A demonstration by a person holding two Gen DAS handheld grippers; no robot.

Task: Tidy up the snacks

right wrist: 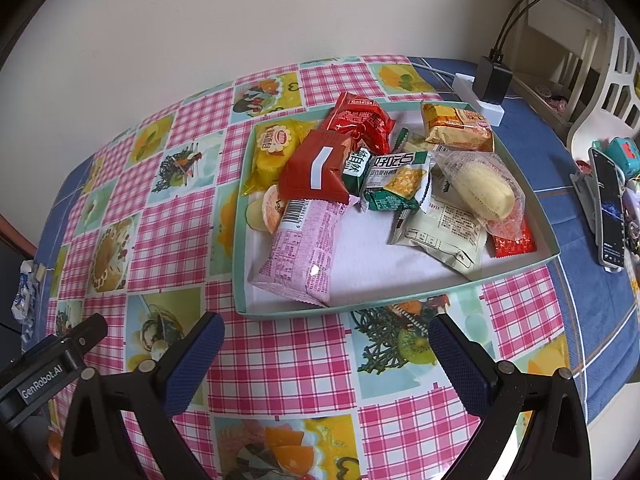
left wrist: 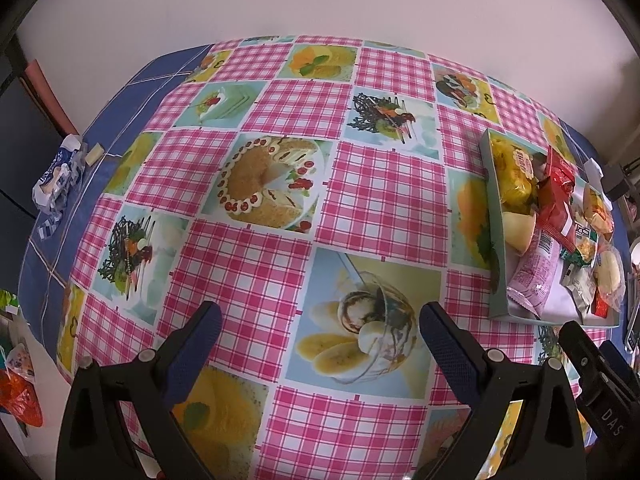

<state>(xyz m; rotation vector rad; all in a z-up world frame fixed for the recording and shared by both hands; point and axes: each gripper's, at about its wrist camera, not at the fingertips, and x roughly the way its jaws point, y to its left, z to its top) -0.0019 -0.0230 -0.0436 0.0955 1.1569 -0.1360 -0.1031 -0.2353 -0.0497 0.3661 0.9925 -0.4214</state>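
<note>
Right now both are spread and empty — the left hand-held gripper (left wrist: 320,324) over bare tabletop (left wrist: 280,160), the right hand-held gripper (right wrist: 326,334) just short of the tray (right wrist: 360,304). Snacks sit heaped inside the tray: pink packet (right wrist: 308,248), red packet (right wrist: 316,172), yellow cake (right wrist: 276,148), all overlapping. Fits a finished gather or a pile awaiting sorting — can't tell which.

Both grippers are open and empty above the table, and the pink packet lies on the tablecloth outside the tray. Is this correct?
Not quite. The right wrist view shows the pink packet lying inside the tray, at its near left corner, not out on the tablecloth. The rest is right: the left gripper and right gripper are both open and empty above the table.
</note>
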